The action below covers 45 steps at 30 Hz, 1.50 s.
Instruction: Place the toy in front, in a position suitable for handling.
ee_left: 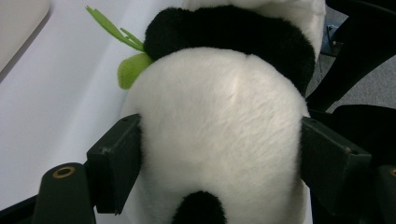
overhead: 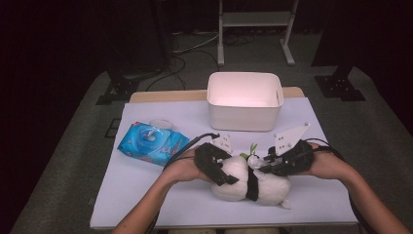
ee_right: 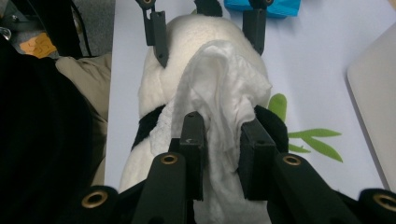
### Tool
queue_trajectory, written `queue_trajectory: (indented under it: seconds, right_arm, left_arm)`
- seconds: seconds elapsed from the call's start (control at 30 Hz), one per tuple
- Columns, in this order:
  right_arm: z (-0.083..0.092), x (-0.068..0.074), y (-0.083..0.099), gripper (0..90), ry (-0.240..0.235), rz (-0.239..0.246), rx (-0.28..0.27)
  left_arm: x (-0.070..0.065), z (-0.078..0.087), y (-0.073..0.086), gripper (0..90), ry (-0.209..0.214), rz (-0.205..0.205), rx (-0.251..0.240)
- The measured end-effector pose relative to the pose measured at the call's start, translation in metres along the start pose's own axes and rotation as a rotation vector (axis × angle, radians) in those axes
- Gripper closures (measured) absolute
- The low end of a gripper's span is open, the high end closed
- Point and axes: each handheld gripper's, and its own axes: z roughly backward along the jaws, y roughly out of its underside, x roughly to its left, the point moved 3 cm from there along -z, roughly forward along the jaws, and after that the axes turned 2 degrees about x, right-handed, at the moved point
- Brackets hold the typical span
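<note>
The plush panda (overhead: pixel 251 183) is laid on its side on the white table (overhead: pixel 146 195), near the front edge, in front of the white bin (overhead: pixel 245 100). Its white rump is clamped between the widely spread jaws of the left gripper (ee_left: pixel 219 154). A white wipe (ee_right: pixel 224 102), draped over the panda's body, is pinched between the narrowly set jaws of the right gripper (ee_right: pixel 222 140). A blue wipe pack (overhead: pixel 152 143) is seen to the left.

The high view looks forward and down over the whole bench (overhead: pixel 146 204). Each gripper view sits very close behind its own jaws, and the two face each other across the same stuffed panda (ee_left: pixel 219 140), low center in the high view.
</note>
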Motion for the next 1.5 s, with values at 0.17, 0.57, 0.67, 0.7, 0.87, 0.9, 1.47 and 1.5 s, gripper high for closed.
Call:
queue_trajectory:
  seconds: [0.17, 0.57, 0.67, 0.7, 0.87, 0.9, 1.47, 1.5]
  right_arm:
    - [-0.005, 0.001, -0.005, 73.2, 0.005, 0.019, 0.020]
    - [0.004, 0.001, 0.011, 73.5, 0.025, -0.018, 0.001]
    - [0.008, 0.000, 0.016, 73.5, 0.029, -0.026, -0.007]
    - [0.009, 0.000, 0.017, 73.5, 0.029, -0.025, -0.007]
    - [0.012, 0.001, 0.021, 73.5, 0.039, -0.033, -0.014]
    - [0.012, 0.001, 0.023, 73.5, 0.040, -0.038, -0.018]
    - [0.021, 0.002, 0.044, 73.7, 0.051, -0.091, -0.041]
    - [0.021, 0.002, 0.044, 73.7, 0.051, -0.091, -0.041]
  left_arm:
    - [0.000, 0.002, 0.004, 18.5, 0.006, -0.006, -0.009]
    - [0.000, 0.010, 0.015, 12.1, 0.005, 0.007, -0.043]
    - [-0.001, 0.009, 0.017, 11.5, 0.011, 0.008, -0.063]
    - [-0.001, 0.009, 0.017, 11.4, 0.014, 0.016, -0.072]
    - [0.000, 0.009, 0.022, 10.7, 0.022, 0.021, -0.084]
    - [0.001, 0.008, 0.023, 10.7, 0.024, 0.027, -0.093]
    - [0.004, -0.004, 0.023, 9.0, 0.066, 0.047, -0.136]
    - [0.004, -0.004, 0.023, 10.8, 0.066, 0.047, -0.136]
